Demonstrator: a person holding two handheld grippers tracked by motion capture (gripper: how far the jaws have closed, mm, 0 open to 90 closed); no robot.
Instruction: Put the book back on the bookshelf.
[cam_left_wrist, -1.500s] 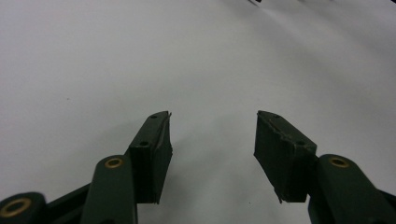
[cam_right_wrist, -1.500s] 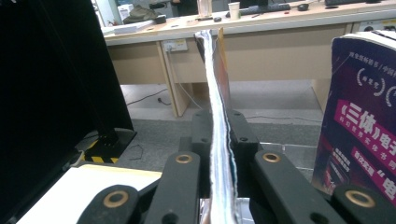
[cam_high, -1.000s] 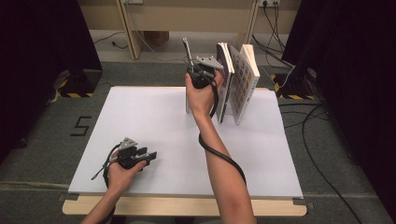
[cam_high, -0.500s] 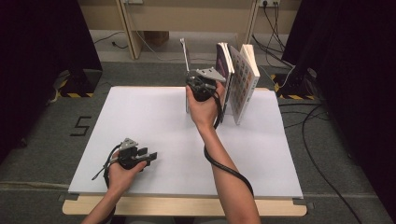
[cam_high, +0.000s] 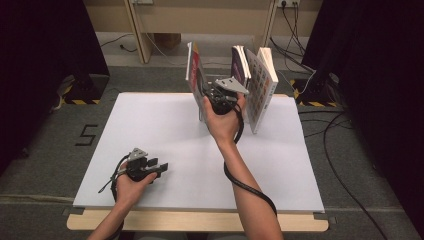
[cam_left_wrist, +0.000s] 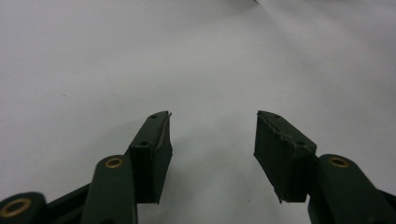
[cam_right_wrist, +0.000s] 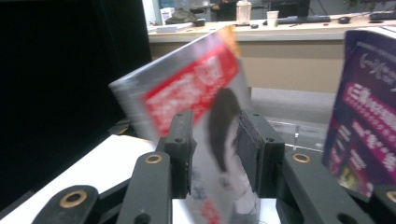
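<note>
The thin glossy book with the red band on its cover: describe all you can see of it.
The thin glossy book with the red band on its cover stands nearly upright on edge at the white table's far side, left of and apart from the other standing books. Its cover shows a dark-haired figure. The right gripper has its lower edge between the jaws.

Legible marks, one item:
1. Dark numeral "5" (cam_high: 86, 135), marked on the grey carpet floor (cam_high: 45, 150) left of the white table (cam_high: 165, 130).

Present but unreadable:
2. Red title band on the glossy magazine cover (cam_right_wrist: 196, 88), blurred.
3. Pale lettering on the purple book cover (cam_right_wrist: 364, 112), too soft to decipher.
</note>
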